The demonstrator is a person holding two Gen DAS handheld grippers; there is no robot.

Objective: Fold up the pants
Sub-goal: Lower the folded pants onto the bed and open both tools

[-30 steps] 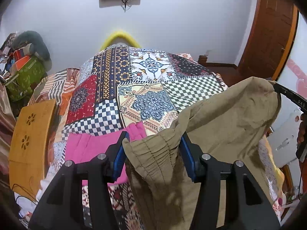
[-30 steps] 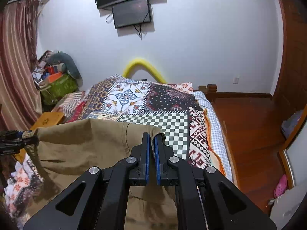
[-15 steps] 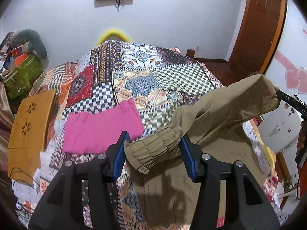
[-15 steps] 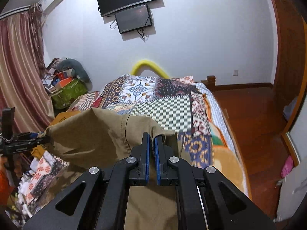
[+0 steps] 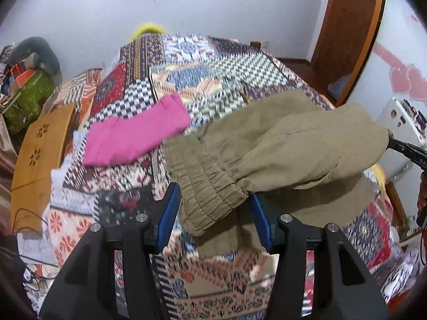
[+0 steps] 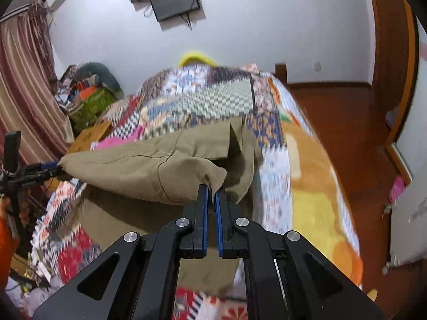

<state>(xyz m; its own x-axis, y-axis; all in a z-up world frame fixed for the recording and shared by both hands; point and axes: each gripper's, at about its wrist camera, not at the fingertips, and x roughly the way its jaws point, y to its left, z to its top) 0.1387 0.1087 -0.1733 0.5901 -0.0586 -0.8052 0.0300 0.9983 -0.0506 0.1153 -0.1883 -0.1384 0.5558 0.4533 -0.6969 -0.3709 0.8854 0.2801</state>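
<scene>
Khaki pants [image 5: 288, 144] hang stretched between my two grippers above the patchwork bed [image 5: 213, 80], with the lower part draped on the quilt. My left gripper [image 5: 213, 202] is shut on the bunched elastic waistband [image 5: 208, 186]. My right gripper [image 6: 210, 189] is shut on a corner of the khaki pants [image 6: 149, 162]. Each gripper shows in the other's view, the right gripper [image 5: 408, 152] at the right edge, the left gripper [image 6: 32, 173] at the left edge.
A folded pink garment [image 5: 133, 136] lies on the quilt left of the pants. A wooden lap table [image 5: 37, 154] leans at the bed's left side. Clutter and a green bag [image 5: 24, 96] sit at the far left. Wooden floor [image 6: 347, 138] runs right of the bed.
Both grippers have moved forward and down over the bed with the pants. The lower part of the pants now lies on the quilt and the pink garment is uncovered.
</scene>
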